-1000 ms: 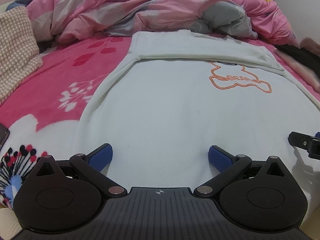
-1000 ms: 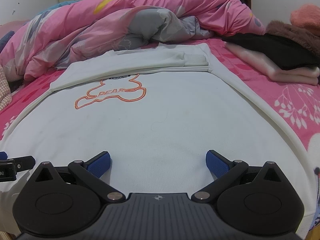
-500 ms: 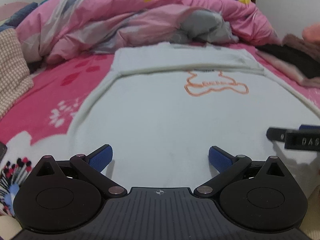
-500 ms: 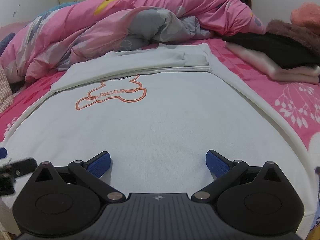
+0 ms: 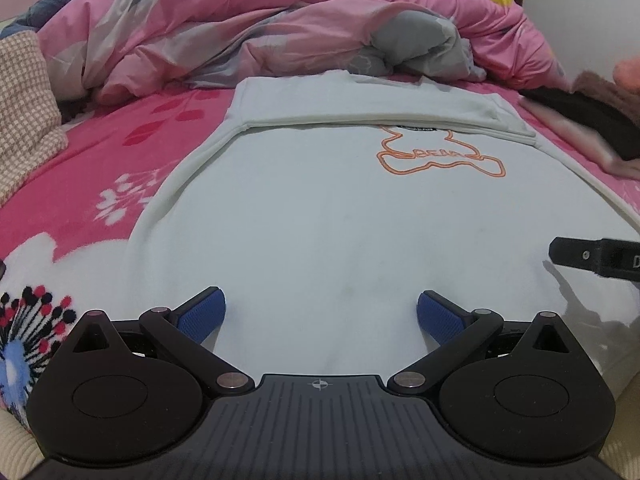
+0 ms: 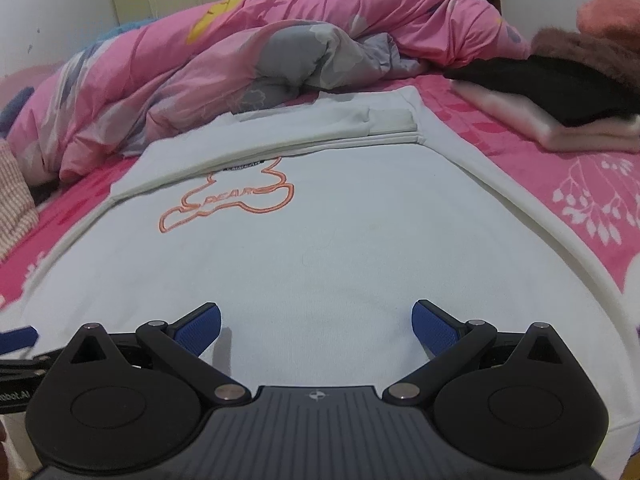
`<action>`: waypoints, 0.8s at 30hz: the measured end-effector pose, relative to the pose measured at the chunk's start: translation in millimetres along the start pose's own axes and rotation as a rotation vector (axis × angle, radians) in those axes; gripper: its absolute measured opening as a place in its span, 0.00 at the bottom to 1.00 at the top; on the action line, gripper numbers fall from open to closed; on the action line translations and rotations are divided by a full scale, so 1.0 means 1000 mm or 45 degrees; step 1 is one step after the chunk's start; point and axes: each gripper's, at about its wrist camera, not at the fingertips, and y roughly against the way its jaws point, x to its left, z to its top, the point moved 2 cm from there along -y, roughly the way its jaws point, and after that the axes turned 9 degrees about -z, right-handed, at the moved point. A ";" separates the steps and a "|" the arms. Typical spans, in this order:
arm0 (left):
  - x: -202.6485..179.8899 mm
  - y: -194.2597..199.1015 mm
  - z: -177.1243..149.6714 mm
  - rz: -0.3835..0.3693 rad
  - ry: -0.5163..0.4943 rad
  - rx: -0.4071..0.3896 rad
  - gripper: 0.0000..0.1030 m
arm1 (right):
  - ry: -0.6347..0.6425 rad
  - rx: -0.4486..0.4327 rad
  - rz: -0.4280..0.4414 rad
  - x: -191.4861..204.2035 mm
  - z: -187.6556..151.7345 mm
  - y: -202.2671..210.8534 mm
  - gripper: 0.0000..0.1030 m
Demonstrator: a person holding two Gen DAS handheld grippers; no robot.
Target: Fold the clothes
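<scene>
A white sweatshirt (image 5: 340, 216) (image 6: 340, 240) with an orange bear outline lies flat on the bed, its far end folded over into a band. My left gripper (image 5: 320, 314) hovers open over the garment's near left part, blue pads wide apart, nothing between them. My right gripper (image 6: 316, 322) is open too, above the near right part. The right gripper's black finger (image 5: 592, 256) shows at the right edge of the left wrist view. A piece of the left gripper (image 6: 16, 352) shows at the left edge of the right wrist view.
A crumpled pink and grey duvet (image 5: 280, 32) (image 6: 280, 48) is heaped behind the sweatshirt. Folded black and pale clothes (image 6: 560, 96) are stacked at the right. A checked cloth (image 5: 24, 108) lies at the left. The pink flowered bedsheet (image 5: 80, 168) surrounds the garment.
Both cameras have tilted up slightly and shifted; the right gripper's finger has slid further into the left wrist view. Both grippers stay open and the sweatshirt has not moved.
</scene>
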 end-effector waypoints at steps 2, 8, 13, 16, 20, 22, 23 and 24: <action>0.000 0.000 0.000 0.000 0.001 0.001 1.00 | -0.040 -0.003 0.033 -0.006 0.001 0.001 1.00; -0.001 0.002 -0.003 0.016 0.002 -0.003 1.00 | -0.152 0.000 0.138 -0.023 0.003 0.003 1.00; 0.000 0.007 -0.006 0.025 0.008 -0.001 1.00 | -0.109 0.003 0.134 -0.022 0.001 0.006 1.00; -0.001 0.011 -0.010 0.028 0.013 -0.003 1.00 | -0.072 -0.013 0.117 -0.021 -0.003 0.013 1.00; -0.001 0.019 -0.015 0.031 0.022 -0.011 1.00 | -0.083 -0.112 0.126 -0.029 -0.010 0.033 1.00; 0.000 0.024 -0.018 0.032 0.029 -0.023 1.00 | -0.112 -0.189 0.137 -0.038 -0.015 0.047 1.00; 0.001 0.027 -0.019 0.032 0.033 -0.029 1.00 | -0.140 -0.229 0.135 -0.045 -0.018 0.054 1.00; 0.002 0.030 -0.021 0.033 0.040 -0.040 1.00 | -0.168 -0.269 0.133 -0.051 -0.022 0.061 1.00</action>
